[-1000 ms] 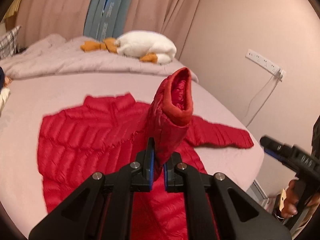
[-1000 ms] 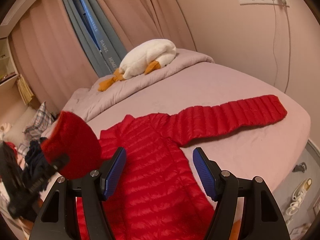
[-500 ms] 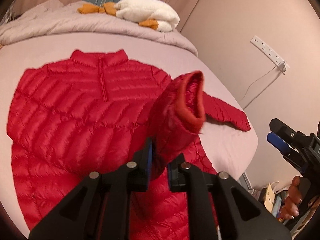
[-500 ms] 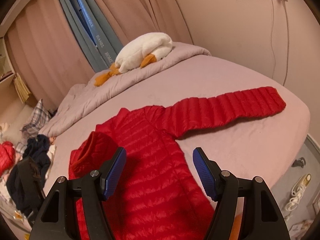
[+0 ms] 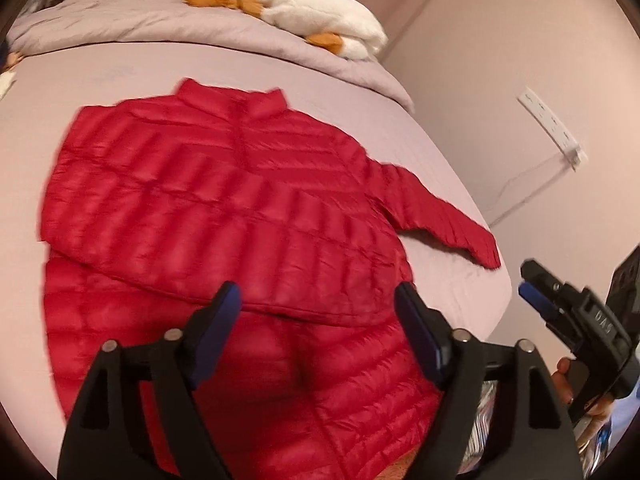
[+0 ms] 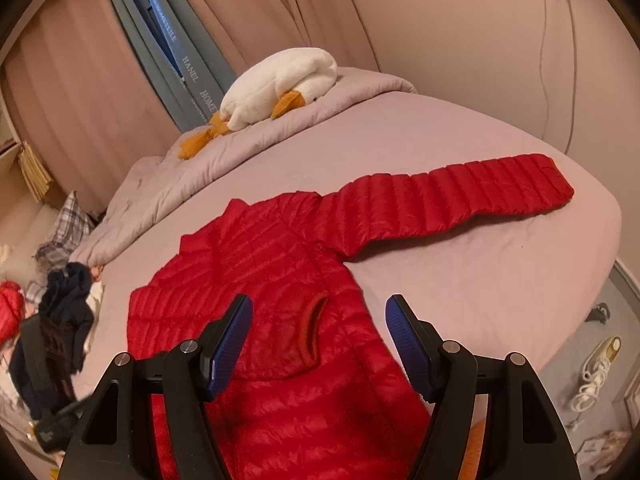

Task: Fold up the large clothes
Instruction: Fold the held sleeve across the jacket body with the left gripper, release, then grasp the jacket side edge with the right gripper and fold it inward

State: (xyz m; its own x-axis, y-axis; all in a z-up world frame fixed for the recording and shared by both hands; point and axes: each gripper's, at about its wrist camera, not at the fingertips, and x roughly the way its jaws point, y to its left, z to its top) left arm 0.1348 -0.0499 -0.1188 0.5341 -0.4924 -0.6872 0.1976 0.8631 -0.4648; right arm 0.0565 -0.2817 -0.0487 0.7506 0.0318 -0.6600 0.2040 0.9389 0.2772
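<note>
A red quilted down jacket lies flat on the bed, collar toward the far side. One sleeve is folded across the chest, its cuff lying on the body. The other sleeve stretches out straight toward the bed's right edge; it also shows in the left wrist view. My left gripper is open and empty just above the folded sleeve. My right gripper is open and empty above the jacket's lower part, and shows at the right in the left wrist view.
A white and orange plush goose lies on a rolled grey duvet at the far side of the bed. Clothes are piled left of the bed. A power strip hangs on the right wall. Shoes lie on the floor.
My left gripper held the sleeve raised, carried it over the jacket's body, then opened and let it go. The sleeve now lies folded across the chest. The right gripper stayed open.
</note>
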